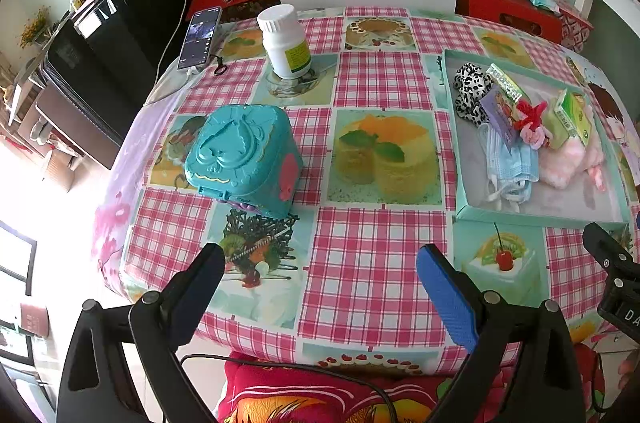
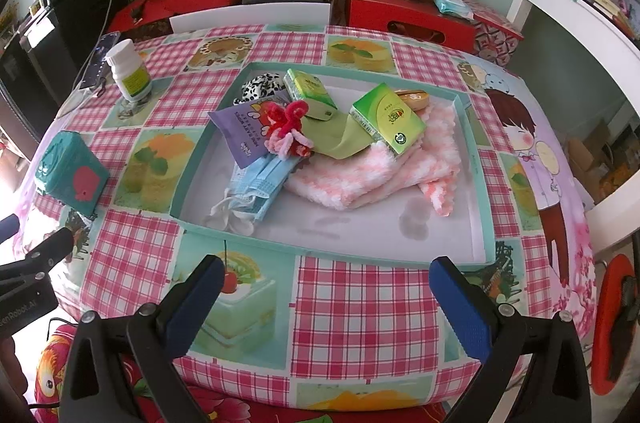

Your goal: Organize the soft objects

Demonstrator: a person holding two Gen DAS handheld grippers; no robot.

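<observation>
right wrist view looks down on a shallow tray [image 2: 476, 159] with a teal rim, and the soft things lie heaped inside it. a pink and white fluffy cloth [image 2: 372, 175] spreads across the middle, with a green tissue pack [image 2: 386, 119] resting on its far edge. a second green tissue pack [image 2: 308, 91] sits further back, just beside a black and white spotted fabric piece [image 2: 260, 85]. blue face masks [image 2: 256, 189] lie at the left of the heap, their white loops trailing toward the near rim, and a purple packet [image 2: 244, 129] overlaps them. a red and pink fuzzy wire flower [image 2: 288, 127] sits on top, between the packet and a green strip of cloth [image 2: 344, 139].

outside the tray, on the checked surface [image 2: 360, 303] to the left, stand a white bottle [image 2: 130, 71] and a teal box [image 2: 70, 173] — well apart from each other. a phone [image 1: 200, 37] lies at the far left edge, seen in the left wrist view.

right gripper [image 2: 326, 287] hovers over the near edge of the surface, its fingers spread wide with nothing between them. left gripper [image 1: 320, 275] hangs the same way — fingers apart, empty, just nearer than the teal box.
</observation>
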